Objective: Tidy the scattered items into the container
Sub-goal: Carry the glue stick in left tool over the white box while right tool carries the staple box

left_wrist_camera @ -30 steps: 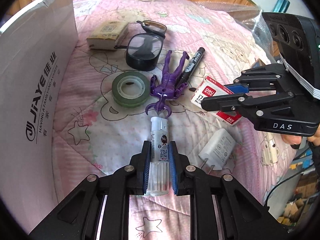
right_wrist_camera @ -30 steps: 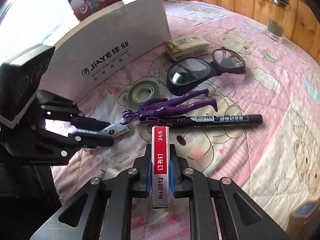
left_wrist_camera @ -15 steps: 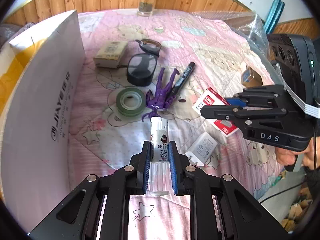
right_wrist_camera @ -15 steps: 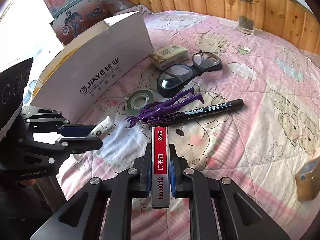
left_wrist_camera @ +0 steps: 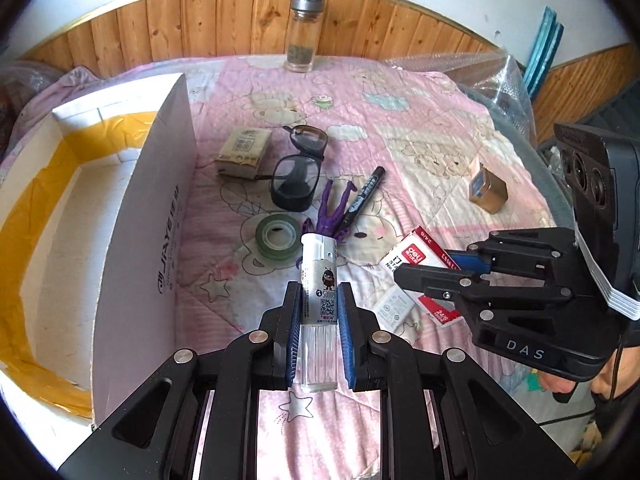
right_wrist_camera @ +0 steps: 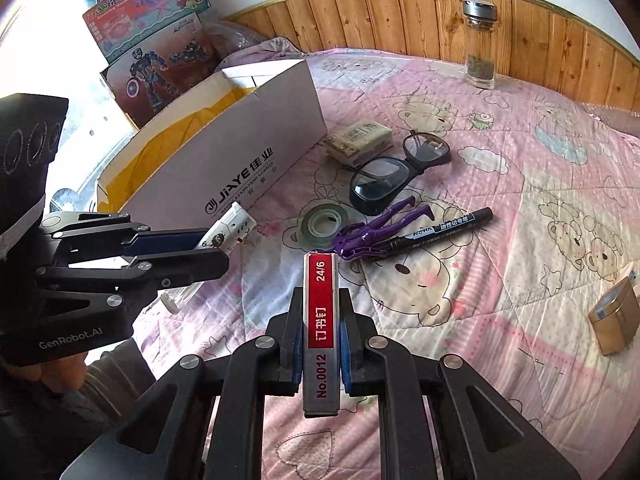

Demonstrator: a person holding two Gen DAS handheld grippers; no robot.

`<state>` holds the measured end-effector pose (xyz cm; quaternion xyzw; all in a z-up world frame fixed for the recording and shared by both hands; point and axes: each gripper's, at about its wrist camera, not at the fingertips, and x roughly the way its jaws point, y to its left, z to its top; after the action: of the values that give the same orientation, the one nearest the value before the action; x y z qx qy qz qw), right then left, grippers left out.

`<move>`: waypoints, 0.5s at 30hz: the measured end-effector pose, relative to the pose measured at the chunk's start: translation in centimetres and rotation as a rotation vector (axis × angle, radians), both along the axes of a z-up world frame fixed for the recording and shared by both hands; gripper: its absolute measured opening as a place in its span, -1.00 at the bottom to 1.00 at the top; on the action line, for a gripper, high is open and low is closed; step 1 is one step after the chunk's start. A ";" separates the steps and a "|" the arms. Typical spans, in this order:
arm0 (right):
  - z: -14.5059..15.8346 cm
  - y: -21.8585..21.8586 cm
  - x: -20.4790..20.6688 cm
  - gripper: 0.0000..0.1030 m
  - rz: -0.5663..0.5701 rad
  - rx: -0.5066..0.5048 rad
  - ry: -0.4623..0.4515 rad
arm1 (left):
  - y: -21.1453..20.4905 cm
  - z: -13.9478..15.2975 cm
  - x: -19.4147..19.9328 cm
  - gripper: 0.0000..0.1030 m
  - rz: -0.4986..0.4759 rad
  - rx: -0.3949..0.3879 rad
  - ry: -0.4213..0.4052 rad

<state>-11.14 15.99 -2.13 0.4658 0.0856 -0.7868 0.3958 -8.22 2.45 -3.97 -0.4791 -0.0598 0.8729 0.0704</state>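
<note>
A: What does the left gripper (left_wrist_camera: pixel 319 320) hold?
B: It is clamped on a white-capped clear plastic lighter (left_wrist_camera: pixel 319 280), raised above the pink cartoon-print quilt on the bed (left_wrist_camera: pixel 420 128), just right of the open white cardboard box (left_wrist_camera: pixel 152 216).
A: And the right gripper (right_wrist_camera: pixel 321 328)?
B: Closed on a red-and-white staple box (right_wrist_camera: pixel 321 320), farther right of the white box.
A: What lies on the quilt?
B: Right of the white box: a green tape roll (left_wrist_camera: pixel 278 236), black-framed goggles (left_wrist_camera: pixel 298 172), a purple plastic figure (left_wrist_camera: pixel 332 212) touching a black marker (left_wrist_camera: pixel 364 196), and a white charger (left_wrist_camera: pixel 394 308).
</note>
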 end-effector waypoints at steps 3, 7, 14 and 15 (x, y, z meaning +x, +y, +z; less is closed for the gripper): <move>0.6 -0.2 0.7 -0.71 -0.019 -0.017 0.004 | -0.3 0.5 0.5 -0.65 0.004 0.007 0.010; 1.2 -0.6 1.7 -0.70 -0.046 -0.031 0.002 | -0.9 1.3 1.0 -0.65 0.023 0.003 0.018; 2.8 -1.7 3.1 -0.70 -0.061 -0.040 0.018 | -2.2 3.1 1.4 -0.65 0.082 -0.031 0.033; 3.1 -2.0 3.2 -0.70 -0.058 -0.039 0.023 | -2.5 3.4 1.4 -0.65 0.091 -0.032 0.039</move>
<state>-7.93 13.95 0.96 0.4511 0.0613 -0.8048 0.3808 -6.84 -0.07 -0.59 -0.4600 -0.0660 0.8851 0.0241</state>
